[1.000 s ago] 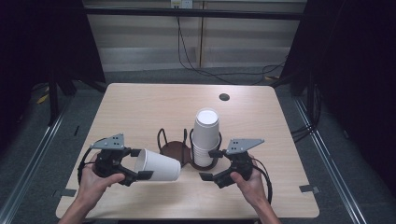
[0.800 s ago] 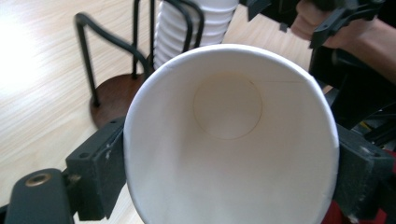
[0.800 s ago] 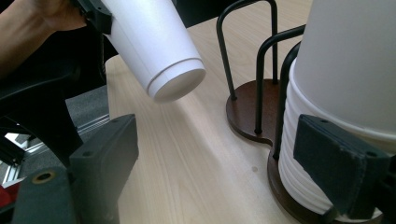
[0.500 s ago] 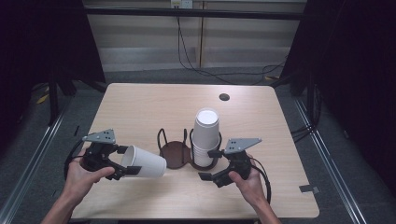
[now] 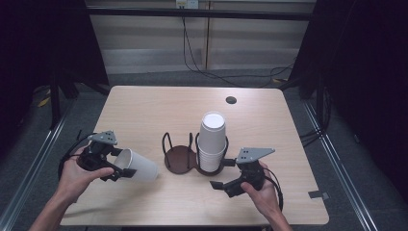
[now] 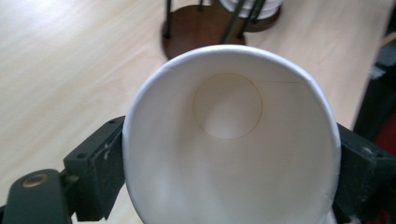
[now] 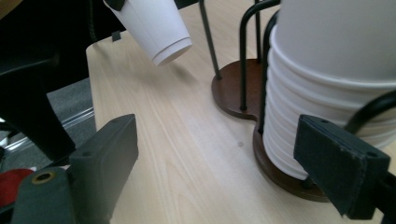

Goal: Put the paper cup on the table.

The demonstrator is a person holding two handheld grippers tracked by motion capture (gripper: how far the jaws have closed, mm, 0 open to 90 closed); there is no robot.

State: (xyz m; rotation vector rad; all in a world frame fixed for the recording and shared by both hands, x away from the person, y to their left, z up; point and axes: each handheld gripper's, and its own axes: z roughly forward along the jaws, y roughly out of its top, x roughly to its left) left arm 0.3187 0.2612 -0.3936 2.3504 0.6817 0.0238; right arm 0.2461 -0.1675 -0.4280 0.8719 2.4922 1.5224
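Paper cup [image 5: 137, 166]: a single white cup, lying almost on its side in the air just over the table's near-left part, mouth toward the person, base pointing at the holder.
Handling: I judge it very light and thin-walled; it dents under a hard squeeze and the smooth wall can slip. The stiff rolled rim is the safest place to take hold.
Left gripper [image 5: 109, 166]: grasping the cup at its rim, one jaw against each side of the mouth [image 6: 229, 140]. Its jaws have just been opening a little, with the cup between them and the pads on the wall.
Cup holder [image 5: 178, 159]: dark wooden base with black wire loops; the near-left bay stands empty, apart from the held cup.
Cup stack [image 5: 212, 142]: nested white cups, upside down in the right bay.
Right gripper [image 5: 230, 180]: released, jaws wide apart, aimed at the foot of the stack [image 7: 327, 93], touching nothing.
Table [image 5: 144, 110]: pale wood.
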